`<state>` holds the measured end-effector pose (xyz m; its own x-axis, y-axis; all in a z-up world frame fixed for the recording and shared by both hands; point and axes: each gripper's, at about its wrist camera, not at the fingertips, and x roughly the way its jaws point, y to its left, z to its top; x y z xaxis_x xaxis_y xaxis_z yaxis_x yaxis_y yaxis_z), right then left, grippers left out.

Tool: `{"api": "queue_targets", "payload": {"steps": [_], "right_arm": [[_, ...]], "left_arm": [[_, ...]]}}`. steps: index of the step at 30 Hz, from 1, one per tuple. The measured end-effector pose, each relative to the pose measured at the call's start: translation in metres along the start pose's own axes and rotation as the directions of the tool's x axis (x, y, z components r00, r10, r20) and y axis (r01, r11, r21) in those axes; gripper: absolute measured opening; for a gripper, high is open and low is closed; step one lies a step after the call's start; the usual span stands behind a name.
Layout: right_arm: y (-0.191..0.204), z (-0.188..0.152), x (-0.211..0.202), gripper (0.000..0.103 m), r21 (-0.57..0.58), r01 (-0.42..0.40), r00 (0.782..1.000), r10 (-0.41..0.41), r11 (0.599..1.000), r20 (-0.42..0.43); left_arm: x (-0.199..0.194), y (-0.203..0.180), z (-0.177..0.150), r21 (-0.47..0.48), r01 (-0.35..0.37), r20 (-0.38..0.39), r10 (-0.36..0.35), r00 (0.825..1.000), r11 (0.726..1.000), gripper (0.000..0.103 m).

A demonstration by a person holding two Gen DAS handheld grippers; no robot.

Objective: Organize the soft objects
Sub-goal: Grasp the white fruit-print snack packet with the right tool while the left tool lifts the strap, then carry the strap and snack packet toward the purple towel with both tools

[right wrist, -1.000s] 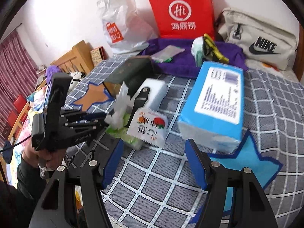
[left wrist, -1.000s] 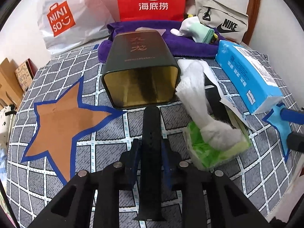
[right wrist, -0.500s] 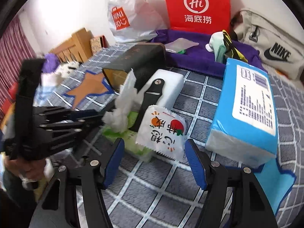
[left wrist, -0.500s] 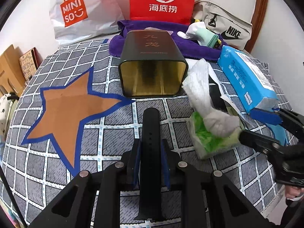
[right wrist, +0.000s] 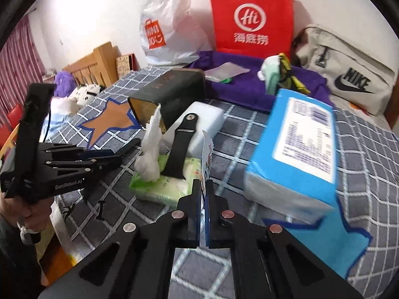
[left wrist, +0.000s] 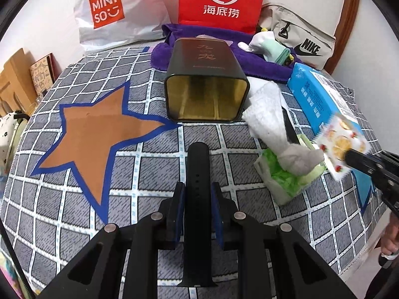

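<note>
My left gripper [left wrist: 198,191] is shut on a black watch strap [left wrist: 198,164] that juts forward over the checked cover. It points toward the open mouth of a dark tin [left wrist: 207,94] lying on its side. My right gripper [right wrist: 205,186] is shut on a small white sachet with a fruit print [right wrist: 207,154], seen edge-on; the same sachet [left wrist: 341,147] shows in the left wrist view beside the green tissue pack [left wrist: 286,177]. A second black strap [right wrist: 179,147] rests across that green pack [right wrist: 162,186] and a white box [right wrist: 207,114].
A big blue tissue pack [right wrist: 299,149] lies right of the sachet. A crumpled white tissue [left wrist: 269,114] sticks up from the green pack. Purple cloth [left wrist: 261,64], a red bag [left wrist: 222,0], a white shopping bag [left wrist: 112,12] and a beige pouch [left wrist: 304,39] line the back.
My right gripper's jaws have closed from wide apart onto the printed sachet, which now stands edge-on between them. The left gripper keeps its hold on the strap and has barely shifted.
</note>
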<state>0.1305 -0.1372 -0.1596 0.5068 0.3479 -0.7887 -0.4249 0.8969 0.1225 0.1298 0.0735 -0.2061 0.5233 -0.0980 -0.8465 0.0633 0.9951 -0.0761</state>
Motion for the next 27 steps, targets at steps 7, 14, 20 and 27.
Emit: {"api": "queue_targets", "payload": {"steps": [7,14,20,27], "right_arm": [[-0.025,-0.030,-0.035,0.002,0.014,0.063,0.998,-0.063,0.998,-0.020],[-0.043,-0.047,-0.029,0.003,0.040,0.094,0.995,-0.092,0.995,-0.037],[-0.043,-0.049,-0.010,0.005,0.045,0.089,0.995,-0.087,0.995,-0.043],[-0.038,-0.048,-0.015,0.002,0.045,0.056,0.998,-0.055,0.997,-0.023]], "left_arm": [[-0.003,-0.004,-0.009,-0.005,-0.003,-0.006,0.003,1.000,1.000,0.020],[0.002,-0.005,-0.005,0.003,0.004,-0.001,-0.004,1.000,1.000,0.021],[0.003,-0.003,-0.003,-0.017,0.012,-0.003,-0.012,1.000,1.000,0.020],[-0.005,-0.004,-0.004,-0.036,0.018,-0.010,-0.019,1.000,0.999,0.020]]}}
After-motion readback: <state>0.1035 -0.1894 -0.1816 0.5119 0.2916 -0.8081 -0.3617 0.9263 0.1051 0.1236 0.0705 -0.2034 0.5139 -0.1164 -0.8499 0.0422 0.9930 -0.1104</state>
